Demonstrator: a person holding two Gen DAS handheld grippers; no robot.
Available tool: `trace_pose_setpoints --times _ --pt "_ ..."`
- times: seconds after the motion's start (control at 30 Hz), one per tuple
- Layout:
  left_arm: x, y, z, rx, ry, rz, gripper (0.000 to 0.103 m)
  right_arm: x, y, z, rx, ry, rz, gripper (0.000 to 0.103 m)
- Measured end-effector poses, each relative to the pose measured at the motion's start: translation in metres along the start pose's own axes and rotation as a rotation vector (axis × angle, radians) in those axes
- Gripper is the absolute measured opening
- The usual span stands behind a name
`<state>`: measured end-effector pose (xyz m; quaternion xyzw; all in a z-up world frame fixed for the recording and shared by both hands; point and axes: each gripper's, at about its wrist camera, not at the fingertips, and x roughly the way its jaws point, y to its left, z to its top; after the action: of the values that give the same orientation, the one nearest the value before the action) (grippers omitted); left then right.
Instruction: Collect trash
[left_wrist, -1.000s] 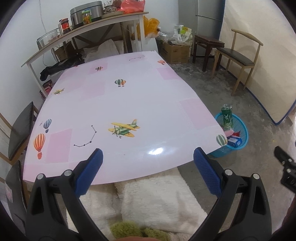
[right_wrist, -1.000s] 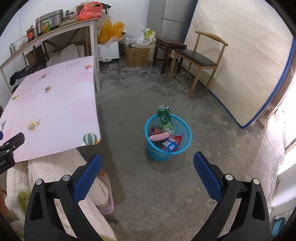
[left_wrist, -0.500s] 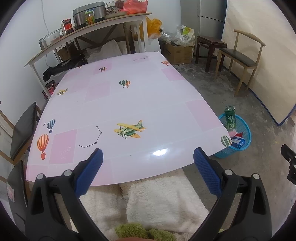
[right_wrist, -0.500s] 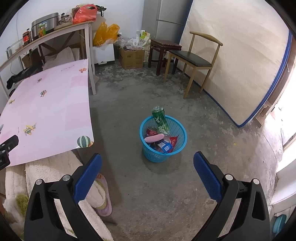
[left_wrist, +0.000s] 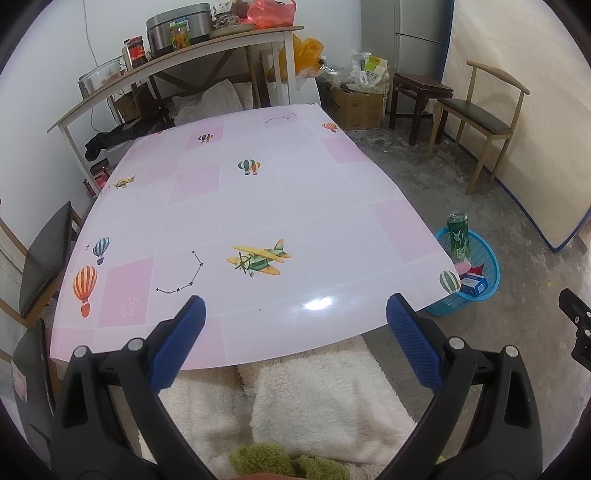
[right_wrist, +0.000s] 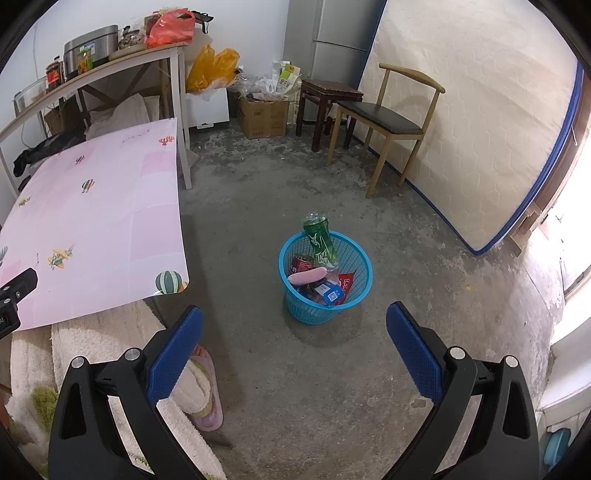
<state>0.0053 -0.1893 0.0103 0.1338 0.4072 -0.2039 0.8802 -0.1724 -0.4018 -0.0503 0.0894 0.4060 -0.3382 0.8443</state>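
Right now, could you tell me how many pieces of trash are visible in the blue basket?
5: a green bottle leaning on the far rim, a red can, a pink wrapper, a blue box and a red packet inside the blue basket. More may lie underneath.

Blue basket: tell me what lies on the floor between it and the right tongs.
Nothing. In the right wrist view, bare concrete floor runs from the open right tongs to the blue basket.

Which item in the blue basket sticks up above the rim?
The green bottle, leaning against the far rim of the blue basket. The red can, pink tube and blue box all sit below it.
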Motion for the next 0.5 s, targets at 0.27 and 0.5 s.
trace_pose_setpoints --times 0.27,0.5 --pt "-0.0006 -0.0025 -0.0011 -0.001 0.000 -0.001 0.094 -0.0012 0.0007 0.0016 -0.004 -0.002 0.001 0.096" --pt "-0.0004 -0.0027 -0.0022 -0.002 0.002 -0.004 0.094 -0.0017 0.0017 0.0022 -0.005 -0.002 0.001 0.096"
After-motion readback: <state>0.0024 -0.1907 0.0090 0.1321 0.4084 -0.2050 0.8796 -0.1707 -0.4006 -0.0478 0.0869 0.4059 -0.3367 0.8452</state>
